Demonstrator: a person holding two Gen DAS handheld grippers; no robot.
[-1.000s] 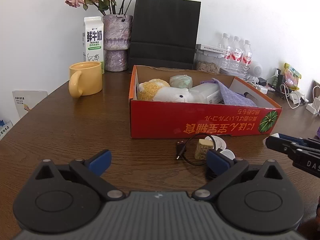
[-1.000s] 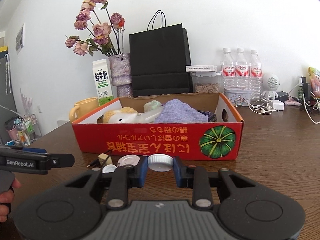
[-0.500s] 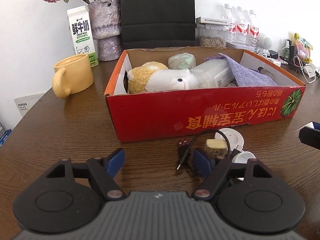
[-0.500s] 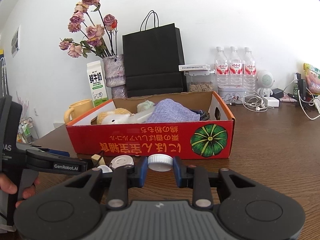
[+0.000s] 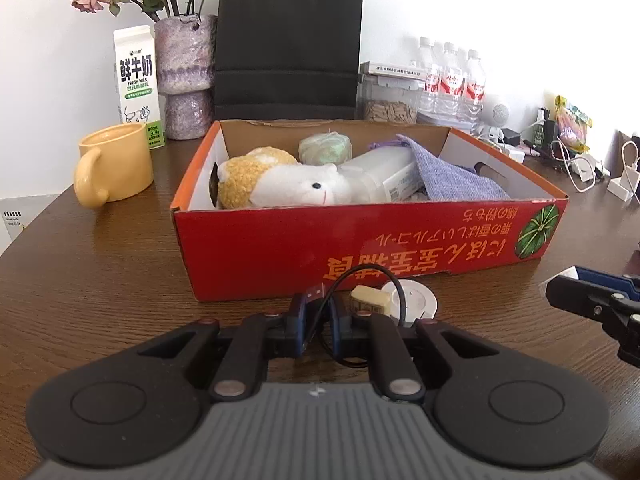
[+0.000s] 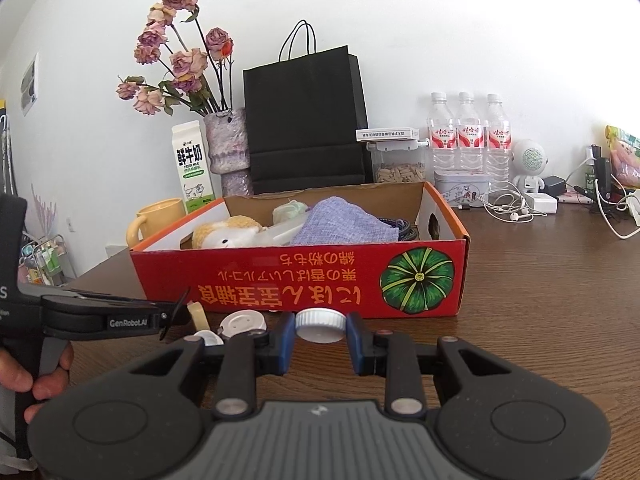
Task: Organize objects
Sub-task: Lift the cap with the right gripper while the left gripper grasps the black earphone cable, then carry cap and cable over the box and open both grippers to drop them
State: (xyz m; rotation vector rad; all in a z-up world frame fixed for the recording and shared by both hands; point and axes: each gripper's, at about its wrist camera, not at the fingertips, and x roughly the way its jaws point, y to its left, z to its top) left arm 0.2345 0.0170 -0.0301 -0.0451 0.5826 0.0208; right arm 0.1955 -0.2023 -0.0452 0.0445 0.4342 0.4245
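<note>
Far left of left gripper (image 5: 320, 326): yellow mug (image 5: 114, 164), milk carton (image 5: 137, 84). Red box (image 5: 360, 248) directly ahead blocks forward path; plush toy (image 5: 280, 186) and purple cloth (image 5: 452, 172) inside. Left jaws have just been closing, now pinch black USB cable (image 5: 340, 280); earlier they stood wide, cable to right. Beyond: small block (image 5: 370, 296), white disc (image 5: 416, 300). Right gripper (image 6: 320, 338) grips white bottle cap (image 6: 320, 324), unchanged.
</note>
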